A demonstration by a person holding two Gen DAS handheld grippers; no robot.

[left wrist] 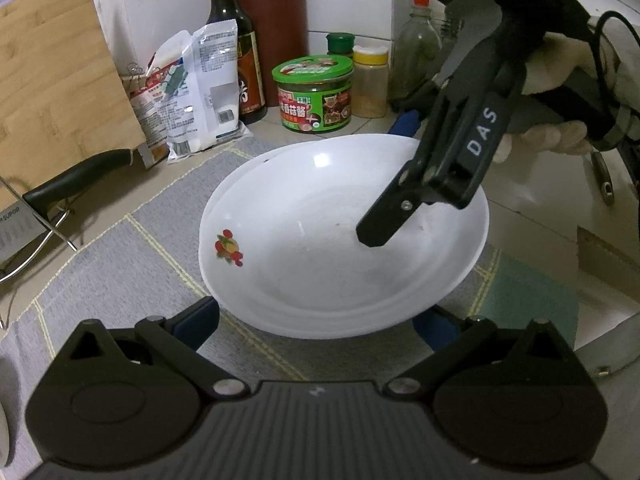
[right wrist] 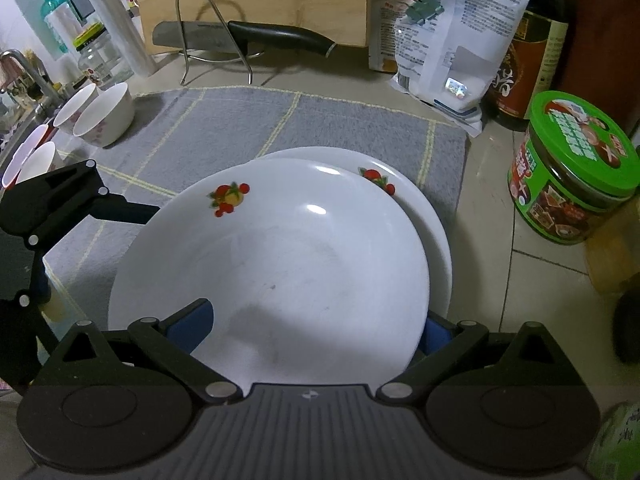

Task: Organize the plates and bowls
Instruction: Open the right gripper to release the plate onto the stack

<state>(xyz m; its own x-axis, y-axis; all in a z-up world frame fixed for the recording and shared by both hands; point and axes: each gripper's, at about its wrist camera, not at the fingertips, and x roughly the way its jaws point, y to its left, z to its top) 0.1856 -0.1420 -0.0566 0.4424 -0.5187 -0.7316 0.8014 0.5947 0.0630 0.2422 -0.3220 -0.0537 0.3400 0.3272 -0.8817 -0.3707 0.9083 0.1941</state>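
Starting with the left wrist view: two white plates sit nested on a grey checked mat [left wrist: 120,264], the upper plate [left wrist: 320,248] with a fruit decal on its rim, shifted slightly off the lower plate [left wrist: 280,151], whose rim peeks out behind. The left gripper [left wrist: 316,322] is spread wide, its blue pads either side of the near rim, gripping nothing; likely poised to steady or square the stack. The right gripper [left wrist: 380,228] comes in from the upper right, held in a gloved hand [left wrist: 560,68], one dark finger over the plate's inside; the other finger's place under the rim is not clear here.

Right wrist view: here the upper plate's [right wrist: 280,264] rim runs between the fingers, one blue pad [right wrist: 192,324] lying over the inside and the other at the outer edge. The jaws stand fairly wide about the rim; whether they actually pinch it cannot be told. The offset shows better: the lower plate [right wrist: 432,236] juts out on the right, with its own decal. Only this view shows the small bowls [right wrist: 106,120] at the mat's far left corner, near the sink, apparently still to be sorted, and the left gripper [right wrist: 60,216] at the left edge.
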